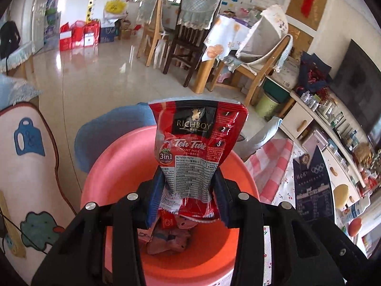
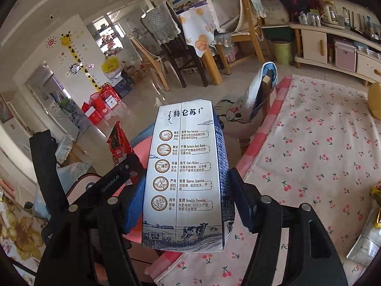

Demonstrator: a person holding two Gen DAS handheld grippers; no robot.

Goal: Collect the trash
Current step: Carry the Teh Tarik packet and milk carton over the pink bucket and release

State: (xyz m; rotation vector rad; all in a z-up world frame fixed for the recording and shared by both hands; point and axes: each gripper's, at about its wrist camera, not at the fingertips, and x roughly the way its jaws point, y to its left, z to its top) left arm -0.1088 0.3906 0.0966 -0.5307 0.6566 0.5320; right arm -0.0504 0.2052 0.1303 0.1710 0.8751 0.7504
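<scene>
My left gripper (image 1: 189, 186) is shut on a red Teh Tarik sachet (image 1: 197, 143) and holds it upright above a pink basin (image 1: 114, 166). Crumpled wrappers (image 1: 169, 238) lie in the basin's bottom. My right gripper (image 2: 188, 195) is shut on a white and blue milk carton (image 2: 185, 178), held upright over the table's edge. The right wrist view also shows the left gripper's arm (image 2: 104, 186) with the sachet (image 2: 117, 146) to the left, and part of the basin (image 2: 142, 150) behind the carton.
A cherry-print tablecloth (image 2: 321, 147) covers the table at right, with wrappers (image 2: 376, 207) at its right edge. A stool with a cat cushion (image 2: 235, 116) stands beside it. Dining chairs (image 1: 188, 31), a green bin (image 1: 268, 106) and a low cabinet (image 2: 333, 40) stand farther back.
</scene>
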